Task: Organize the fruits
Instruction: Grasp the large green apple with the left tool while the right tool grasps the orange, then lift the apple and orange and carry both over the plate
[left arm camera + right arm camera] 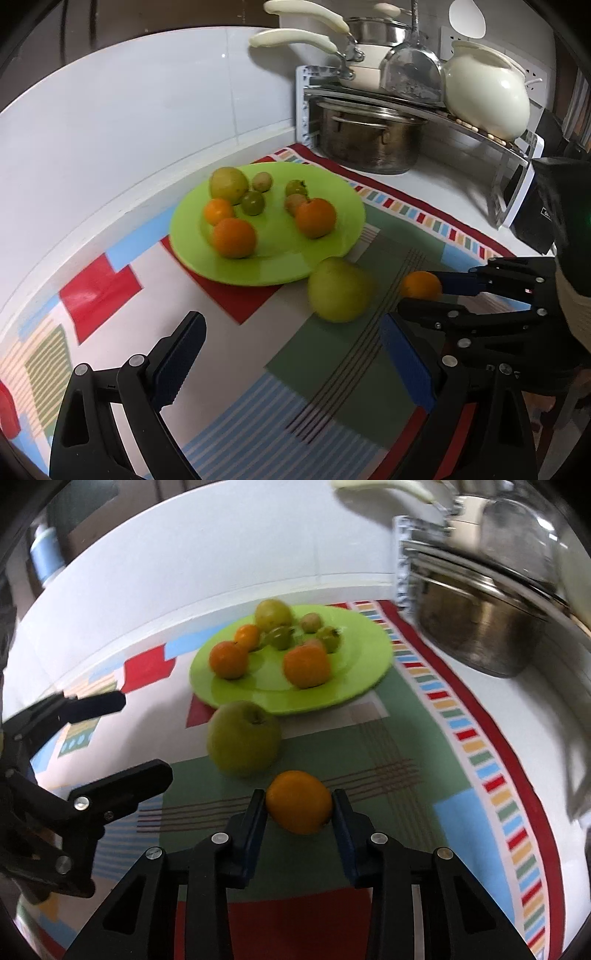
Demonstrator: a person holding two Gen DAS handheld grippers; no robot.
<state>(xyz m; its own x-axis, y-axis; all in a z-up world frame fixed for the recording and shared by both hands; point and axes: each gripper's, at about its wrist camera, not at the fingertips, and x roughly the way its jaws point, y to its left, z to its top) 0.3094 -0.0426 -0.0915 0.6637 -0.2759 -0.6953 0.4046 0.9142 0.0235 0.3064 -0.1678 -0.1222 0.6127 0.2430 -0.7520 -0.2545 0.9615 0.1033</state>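
- Green is the plate [266, 266] in the left wrist view; it lies on a patterned cloth [122, 284] that covers the worktop, and it carries three oranges, a large greenish fruit and several small green and reddish fruits.
- Just off the plate's near rim, on the cloth, sits a big green apple [338, 290].
- Right of the apple, a loose orange [421, 285] sits between the blue-padded fingers of the right tool [424, 295], which reaches in from the right edge.
- Left tool [291, 354] hangs above the cloth with its fingers spread wide and nothing between them.
- Behind the plate a rack [406, 107] against the tiled wall holds a steel pot [369, 140] underneath, and pans and a cream teapot [484, 92] on top.
- From the right wrist view, the right tool [300, 808] pinches the orange [299, 801], one pad touching each side, close over the green patch of cloth [406, 738].
- Beyond the orange, near it, the apple [242, 736] rests on the cloth, touching or almost touching the plate [332, 698] rim.
- Left tool [144, 738] shows at the left edge, fingers well apart and empty.
- Steel pot [480, 635] stands at upper right, blurred.
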